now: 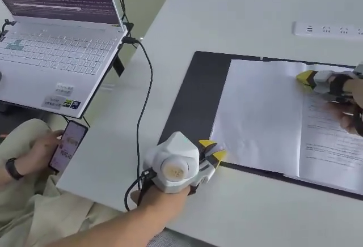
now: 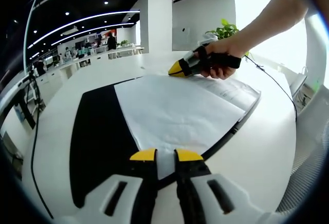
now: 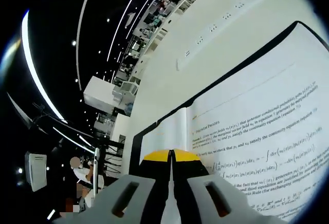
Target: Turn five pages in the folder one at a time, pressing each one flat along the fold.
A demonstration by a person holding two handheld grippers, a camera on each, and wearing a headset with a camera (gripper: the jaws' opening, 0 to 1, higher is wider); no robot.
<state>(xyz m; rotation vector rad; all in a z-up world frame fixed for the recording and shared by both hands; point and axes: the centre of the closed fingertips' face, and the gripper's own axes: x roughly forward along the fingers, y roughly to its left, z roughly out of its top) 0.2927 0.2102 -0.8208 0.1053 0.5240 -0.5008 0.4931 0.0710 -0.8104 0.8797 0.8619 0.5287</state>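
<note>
Nearest the person, the left gripper (image 1: pixel 212 152) sits at the near corner of the turned page (image 1: pixel 258 111). Its jaws stand a little apart, and the left gripper view has the corner of the sheet lying between the yellow tips. The page lies blank side up over the left half of the open folder (image 1: pixel 195 97), which rests flat on the white surface (image 1: pixel 238 20). Beyond it is the fold (image 1: pixel 301 128), with the printed page (image 1: pixel 332 139) on its far side. The right gripper (image 1: pixel 306 77) is at the far end of that fold, jaws together, tips low over the paper. The likely trouble lies here: closed tips dragged along the fold with too much pressure could snag and crease the sheet, or push the unheld folder across the smooth surface. A left gripper closing on the corner could wrinkle it. A power strip (image 1: pixel 329 30) lies farther off.
</note>
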